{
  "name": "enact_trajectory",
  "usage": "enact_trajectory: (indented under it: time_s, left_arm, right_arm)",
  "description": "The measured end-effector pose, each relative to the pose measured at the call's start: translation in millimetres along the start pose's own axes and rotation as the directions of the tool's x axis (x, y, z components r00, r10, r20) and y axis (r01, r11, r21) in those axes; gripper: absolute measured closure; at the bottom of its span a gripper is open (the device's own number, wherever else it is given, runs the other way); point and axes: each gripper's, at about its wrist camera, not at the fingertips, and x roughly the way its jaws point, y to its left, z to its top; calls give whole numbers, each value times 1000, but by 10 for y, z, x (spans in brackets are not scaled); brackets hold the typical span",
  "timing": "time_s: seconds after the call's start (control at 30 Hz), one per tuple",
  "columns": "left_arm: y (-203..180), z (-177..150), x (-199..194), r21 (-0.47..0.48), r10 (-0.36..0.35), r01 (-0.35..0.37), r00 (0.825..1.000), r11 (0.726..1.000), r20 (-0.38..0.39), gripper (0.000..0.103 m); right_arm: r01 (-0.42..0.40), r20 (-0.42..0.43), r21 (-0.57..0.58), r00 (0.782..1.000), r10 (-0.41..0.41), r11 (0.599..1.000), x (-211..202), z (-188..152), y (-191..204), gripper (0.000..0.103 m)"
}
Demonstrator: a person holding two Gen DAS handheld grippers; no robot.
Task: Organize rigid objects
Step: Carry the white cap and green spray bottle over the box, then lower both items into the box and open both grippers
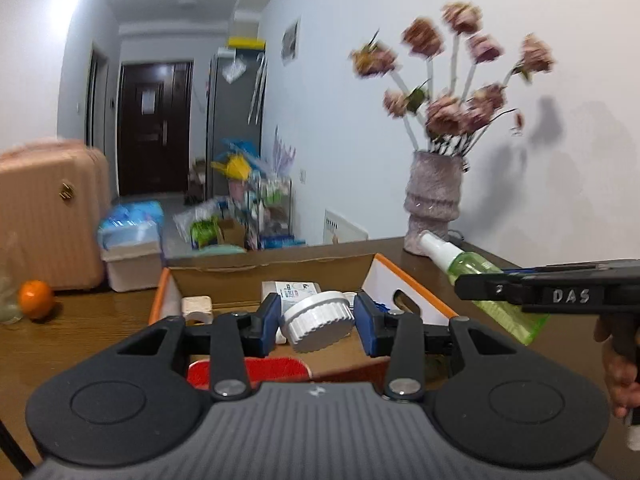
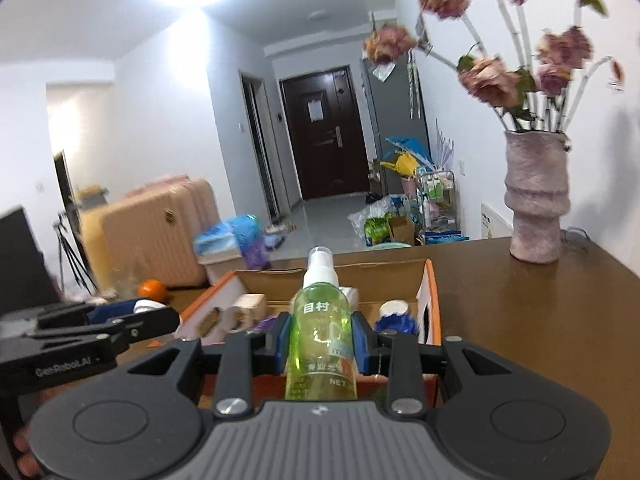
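Note:
My left gripper (image 1: 316, 320) is shut on a white ribbed jar (image 1: 318, 322), held tilted above the near end of an open cardboard box (image 1: 276, 272) with orange edges. My right gripper (image 2: 322, 338) is shut on a green spray bottle (image 2: 322, 332) with a white nozzle, held upright over the same box (image 2: 430, 300). In the left wrist view the spray bottle (image 1: 480, 280) and the right gripper's black body show at the right. The left gripper (image 2: 120, 320) shows at the left of the right wrist view. Inside the box lie a white mug (image 2: 248, 308), a white packet (image 1: 290, 290) and a blue item (image 2: 394, 320).
A pink vase (image 2: 534, 200) of dried flowers stands on the brown table (image 2: 520, 320) to the right of the box. An orange (image 1: 36, 298) lies on the table to the left. Beyond the table edge are pink suitcases (image 2: 156, 232), a bin and floor clutter.

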Motion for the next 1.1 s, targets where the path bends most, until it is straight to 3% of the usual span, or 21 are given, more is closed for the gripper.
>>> enact_trajectory:
  time_s: [0.13,0.27,0.5,0.7,0.93,1.1]
  left_arm:
    - [105,80,671,-13,-44,43,994,999,-101,63]
    - [154,7,1222,-17,-67,64,974,998,-215,63]
    - [176,-144,1610,-15,-78,77,957,997,-278,62]
    - [333,-219,1760,-125,-123,88,945,988,-304,61]
    - [338,-114,1537,-141,-125,89,954,986,-273,51]
    - [336,-42,1277,-147,-107,70,959,987,-263,46]
  right_arm:
    - [21,-100,-52,995,-26,998,650,160,-109,73]
    - [41,-224,-88,973,-60,995,1265,191,-185,73]
    - [75,-342,-170,931,-130,983,1848,-4,-194,72]
    - [66,-343,-153,932,-116,986,1919,-121,-208,72]
    - [64,-293,-132,951,-100,989,1696,106,-213,72]
    - [75,-256,-117,961,-103,990,1409,239,-199,56]
